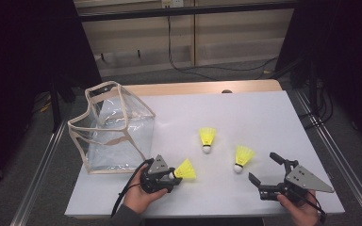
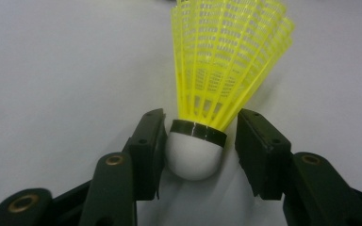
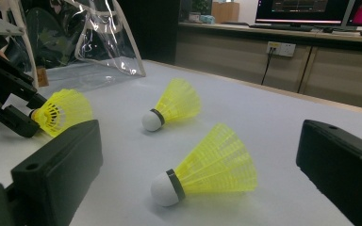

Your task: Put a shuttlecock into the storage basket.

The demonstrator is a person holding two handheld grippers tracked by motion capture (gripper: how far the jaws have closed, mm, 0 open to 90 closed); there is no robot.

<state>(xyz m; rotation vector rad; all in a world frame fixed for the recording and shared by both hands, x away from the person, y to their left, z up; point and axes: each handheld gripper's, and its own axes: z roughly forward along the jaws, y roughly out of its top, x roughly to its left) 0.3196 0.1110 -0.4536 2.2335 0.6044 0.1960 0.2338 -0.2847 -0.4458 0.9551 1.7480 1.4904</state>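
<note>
Three yellow shuttlecocks with white cork heads lie on the white table (image 1: 245, 117). My left gripper (image 1: 171, 175) has its jaws on either side of the cork of the nearest shuttlecock (image 1: 186, 169). In the left gripper view the left pad touches that shuttlecock's (image 2: 195, 153) cork and a small gap shows at the right pad, so my left gripper (image 2: 195, 136) is open. My right gripper (image 1: 263, 166) stands wide open at the front right, and its jaws face the right shuttlecock (image 1: 242, 157) from a short way off. The middle shuttlecock (image 1: 207, 137) lies farther back.
A clear plastic bag (image 1: 113, 127) with beige trim stands open at the table's left. The table's front edge runs just below both hands. Metal rails flank the table, and cables trail across the floor behind it.
</note>
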